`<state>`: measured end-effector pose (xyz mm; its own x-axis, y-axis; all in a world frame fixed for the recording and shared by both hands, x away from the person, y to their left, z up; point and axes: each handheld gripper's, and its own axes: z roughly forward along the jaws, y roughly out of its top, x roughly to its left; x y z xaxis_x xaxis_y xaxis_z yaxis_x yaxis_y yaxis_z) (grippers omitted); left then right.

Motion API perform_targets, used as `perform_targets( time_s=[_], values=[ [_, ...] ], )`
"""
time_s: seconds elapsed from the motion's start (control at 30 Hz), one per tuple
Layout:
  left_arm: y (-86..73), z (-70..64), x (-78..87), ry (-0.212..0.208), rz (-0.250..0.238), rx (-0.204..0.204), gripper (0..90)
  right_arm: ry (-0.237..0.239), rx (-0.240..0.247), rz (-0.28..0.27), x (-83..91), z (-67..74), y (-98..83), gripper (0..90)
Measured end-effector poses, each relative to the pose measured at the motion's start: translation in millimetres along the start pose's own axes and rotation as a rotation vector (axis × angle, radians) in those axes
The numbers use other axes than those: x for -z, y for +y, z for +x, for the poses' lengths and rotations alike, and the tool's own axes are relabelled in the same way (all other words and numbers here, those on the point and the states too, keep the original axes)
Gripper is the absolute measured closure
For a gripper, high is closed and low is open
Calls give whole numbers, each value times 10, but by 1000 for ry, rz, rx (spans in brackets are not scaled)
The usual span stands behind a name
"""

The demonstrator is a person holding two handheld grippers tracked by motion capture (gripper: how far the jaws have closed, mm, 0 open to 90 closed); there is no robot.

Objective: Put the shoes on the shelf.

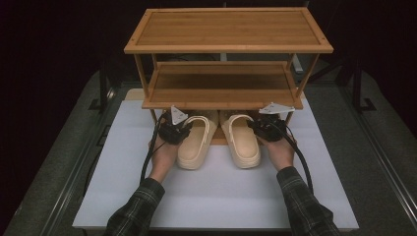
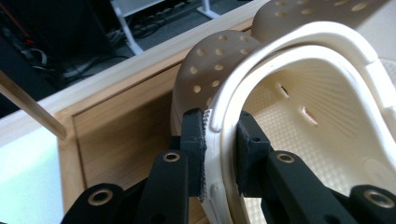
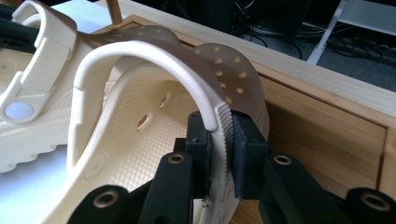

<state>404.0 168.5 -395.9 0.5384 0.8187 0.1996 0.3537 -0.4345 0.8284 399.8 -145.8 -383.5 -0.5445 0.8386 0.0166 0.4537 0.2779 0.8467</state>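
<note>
Two cream perforated clogs lie side by side with their toes under the bamboo rack (image 1: 226,29). My left gripper (image 1: 173,132) is shut on the outer side wall of the left clog (image 1: 196,142); in the left gripper view the jaws (image 2: 222,135) pinch that clog's rim (image 2: 299,93). On the other side, my right gripper (image 1: 268,129) is shut on the outer wall of the right clog (image 1: 243,142), and the right gripper view has the pads (image 3: 219,135) squeezing its ribbed rim (image 3: 140,116). Both toes rest on the rack's lowest wooden shelf (image 3: 317,135).
The rack has a top shelf and a middle shelf (image 1: 221,83) hanging low over the clogs and grippers. It stands at the far end of a white board (image 1: 216,196). Dark floor with cables lies beyond the rack (image 2: 140,28).
</note>
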Motion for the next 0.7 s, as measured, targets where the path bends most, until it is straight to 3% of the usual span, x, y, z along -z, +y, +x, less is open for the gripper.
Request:
perform_targets(
  time_s=[0.37,0.57,0.7],
  values=[
    [-25,-39,-51,23,-7,0,749,-5,-9,3,-100,14,-36,782],
    [-39,-25,-45,-4,-16,22,723,5,-14,13,-112,2,-55,761],
    [-39,-24,-44,-17,-23,30,641,7,-17,15,-114,-7,-66,706]
  ],
)
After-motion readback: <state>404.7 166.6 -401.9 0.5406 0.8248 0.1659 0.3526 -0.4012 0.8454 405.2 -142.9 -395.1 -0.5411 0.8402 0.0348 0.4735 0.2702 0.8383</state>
